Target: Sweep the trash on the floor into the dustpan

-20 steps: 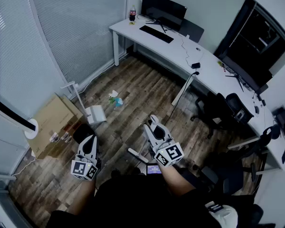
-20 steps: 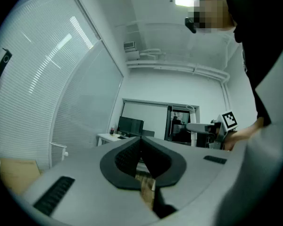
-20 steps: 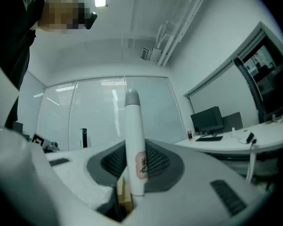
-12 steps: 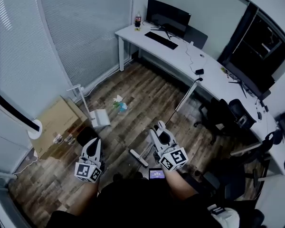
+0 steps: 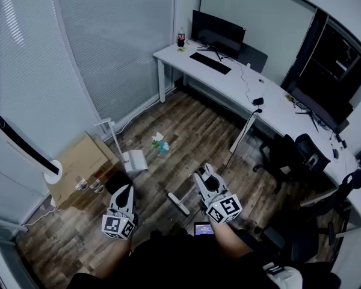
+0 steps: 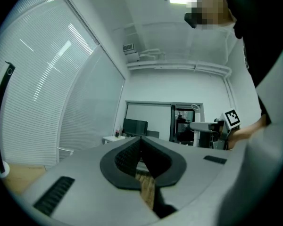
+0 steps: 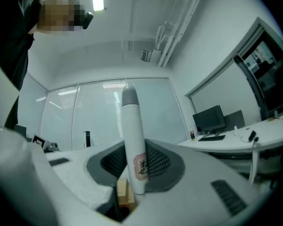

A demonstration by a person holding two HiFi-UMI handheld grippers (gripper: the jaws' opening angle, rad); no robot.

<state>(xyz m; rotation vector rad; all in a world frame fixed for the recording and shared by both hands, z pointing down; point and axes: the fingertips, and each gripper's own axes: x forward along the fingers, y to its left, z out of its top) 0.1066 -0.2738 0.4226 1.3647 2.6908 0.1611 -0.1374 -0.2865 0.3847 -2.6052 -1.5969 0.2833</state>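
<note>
Left gripper [image 6: 141, 141] closed, empty; our right gripper [image 7: 132, 149] clamps a smooth white tube [image 7: 131, 117], red sticker [image 7: 140, 166] visible only up close.

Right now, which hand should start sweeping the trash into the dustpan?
The right one, I think. The right gripper is shut on the white handle, so it can likely sweep straight away. The left gripper is shut and empty; the dustpan stands ahead of it, near the trash.

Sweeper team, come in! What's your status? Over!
Left gripper shut, empty. Right gripper shut on broom handle. Trash on floor ahead, beside dustpan, not swept in yet. Nothing seen blocking the path.
</note>
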